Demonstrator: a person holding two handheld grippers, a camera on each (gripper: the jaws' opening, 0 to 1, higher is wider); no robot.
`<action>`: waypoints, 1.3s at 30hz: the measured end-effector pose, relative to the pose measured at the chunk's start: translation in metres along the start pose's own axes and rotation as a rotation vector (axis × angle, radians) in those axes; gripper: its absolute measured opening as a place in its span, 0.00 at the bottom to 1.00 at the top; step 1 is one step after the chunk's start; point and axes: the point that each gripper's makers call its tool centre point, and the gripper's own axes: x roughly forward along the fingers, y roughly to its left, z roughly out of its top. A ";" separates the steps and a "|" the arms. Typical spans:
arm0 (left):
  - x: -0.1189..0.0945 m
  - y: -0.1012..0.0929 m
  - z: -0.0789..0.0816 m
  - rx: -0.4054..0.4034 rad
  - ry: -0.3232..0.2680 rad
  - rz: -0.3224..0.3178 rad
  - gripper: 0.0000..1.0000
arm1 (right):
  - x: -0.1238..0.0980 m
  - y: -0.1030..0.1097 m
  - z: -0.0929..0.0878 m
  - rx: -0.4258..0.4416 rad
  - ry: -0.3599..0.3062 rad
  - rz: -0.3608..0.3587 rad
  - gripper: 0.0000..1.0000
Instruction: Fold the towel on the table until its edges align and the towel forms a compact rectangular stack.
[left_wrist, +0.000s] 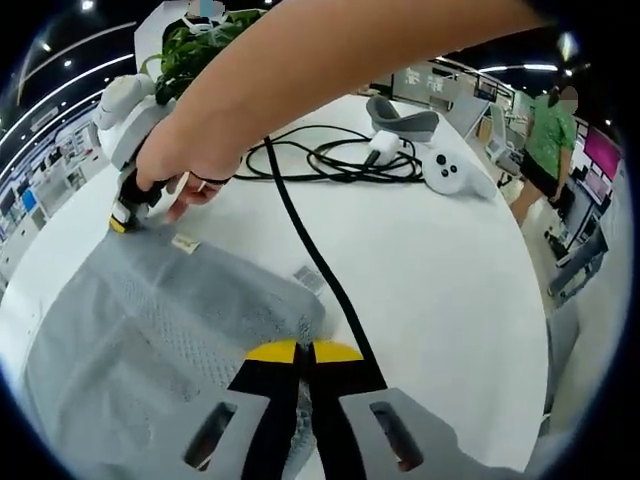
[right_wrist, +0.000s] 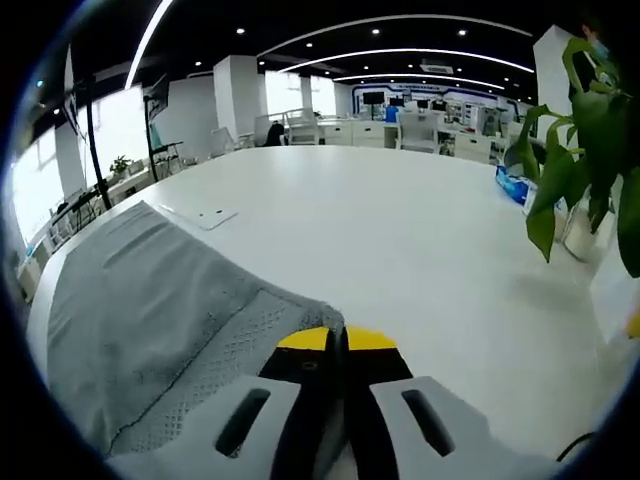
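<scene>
On table (left_wrist: 450, 270) | both fingers clamped on towel (left_wrist: 150, 330) corners | label writing unreadable

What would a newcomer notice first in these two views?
The grey towel spread over the white table, with both grippers shut on its corners: the left gripper in the foreground, the right gripper at the far corner under a person's hand. Behind, a black cable coils near a potted plant.

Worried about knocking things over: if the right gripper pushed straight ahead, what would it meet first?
Probably nothing soon: ahead of the right gripper, shut on the towel, lies bare white table. The plant stands off to the side.
</scene>
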 end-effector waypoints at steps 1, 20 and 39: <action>0.000 0.000 0.000 -0.001 0.000 0.003 0.02 | 0.001 0.000 0.000 0.005 -0.001 0.001 0.01; -0.034 0.016 0.025 -0.052 -0.095 0.068 0.02 | -0.017 0.006 0.026 0.091 0.025 -0.024 0.01; -0.152 0.054 0.051 -0.151 -0.276 0.156 0.02 | -0.056 0.048 0.107 0.254 -0.026 -0.032 0.01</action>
